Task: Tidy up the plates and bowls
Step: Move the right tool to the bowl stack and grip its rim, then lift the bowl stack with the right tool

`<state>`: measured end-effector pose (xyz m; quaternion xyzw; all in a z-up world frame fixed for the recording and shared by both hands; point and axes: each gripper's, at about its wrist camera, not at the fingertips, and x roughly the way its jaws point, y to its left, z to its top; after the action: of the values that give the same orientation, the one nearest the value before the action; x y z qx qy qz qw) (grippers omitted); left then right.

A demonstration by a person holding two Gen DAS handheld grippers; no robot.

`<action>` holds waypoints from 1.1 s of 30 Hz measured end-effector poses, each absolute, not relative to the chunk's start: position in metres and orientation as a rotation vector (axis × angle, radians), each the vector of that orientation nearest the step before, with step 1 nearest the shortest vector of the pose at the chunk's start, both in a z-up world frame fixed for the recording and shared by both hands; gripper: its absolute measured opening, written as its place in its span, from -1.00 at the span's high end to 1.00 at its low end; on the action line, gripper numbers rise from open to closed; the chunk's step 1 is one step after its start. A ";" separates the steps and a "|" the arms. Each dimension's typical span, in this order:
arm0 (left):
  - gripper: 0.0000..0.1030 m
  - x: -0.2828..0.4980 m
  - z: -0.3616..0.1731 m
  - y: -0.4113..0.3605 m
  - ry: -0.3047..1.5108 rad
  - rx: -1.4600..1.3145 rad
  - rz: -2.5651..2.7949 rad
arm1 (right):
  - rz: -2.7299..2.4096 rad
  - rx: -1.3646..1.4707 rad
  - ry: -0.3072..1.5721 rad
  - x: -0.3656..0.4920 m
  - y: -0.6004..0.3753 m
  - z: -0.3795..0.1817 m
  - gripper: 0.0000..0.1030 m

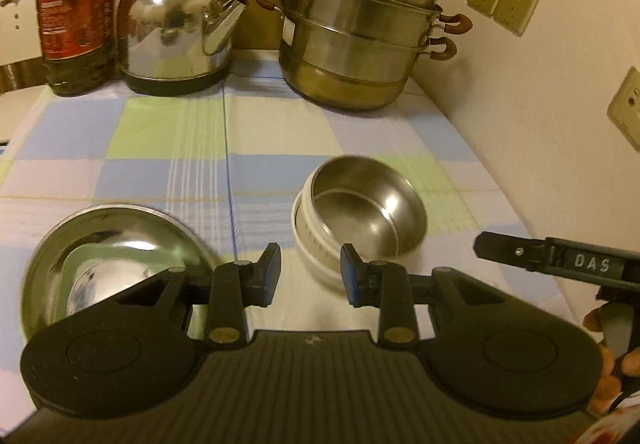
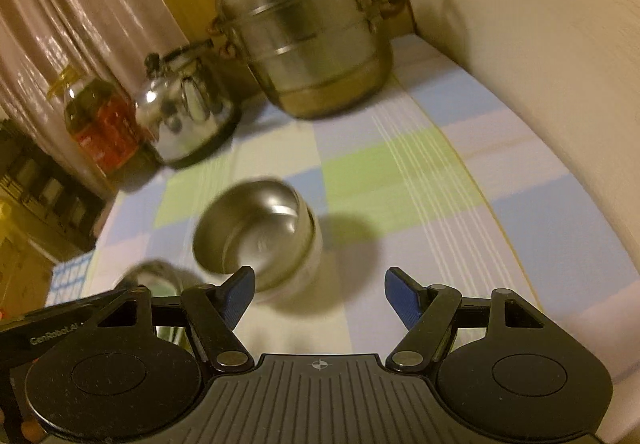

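Desk [image 1: 280, 132] covered in a checked blue, green and white cloth.

Near centre: steel bowl [image 1: 360, 208] sits tilted inside a white bowl [image 1: 310, 244], its far rim raised. The nested pair stands on the cloth, just beyond the left gripper [image 1: 308, 268]. Near left: wide steel plate [image 1: 100, 256], partly hidden behind the left gripper body.

Left gripper: jaws released, narrow gap, nothing between them, low over the cloth in front of the bowls. Right gripper [image 2: 320, 292]: jaws released, spread wide, empty; the bowls lie just beyond its left pad. Its view is blurred.

Far edge, left to right: oil bottle [image 1: 76, 12], steel kettle [image 1: 176, 28], stacked steel steamer pot [image 1: 356, 28]. Wall sockets [image 1: 502, 2] on the right wall.
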<state>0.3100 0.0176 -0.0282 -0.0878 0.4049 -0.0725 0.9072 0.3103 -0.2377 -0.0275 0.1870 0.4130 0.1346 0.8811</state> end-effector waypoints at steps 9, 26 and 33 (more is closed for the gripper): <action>0.47 0.356 -0.042 0.020 0.857 -0.215 -0.199 | 0.292 0.417 0.858 0.351 -0.220 -0.049 0.07; 0.75 0.386 -0.066 0.028 0.930 -0.274 -0.238 | 0.278 0.412 0.921 0.381 -0.211 -0.063 0.82; 0.76 0.389 -0.066 0.028 0.940 -0.268 -0.240 | 0.275 0.387 0.928 0.381 -0.207 -0.059 0.86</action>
<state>0.3886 0.0280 -0.0662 -0.1286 0.4506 -0.1148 0.8759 0.3813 -0.2073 -0.0594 0.1849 0.4431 0.1316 0.8673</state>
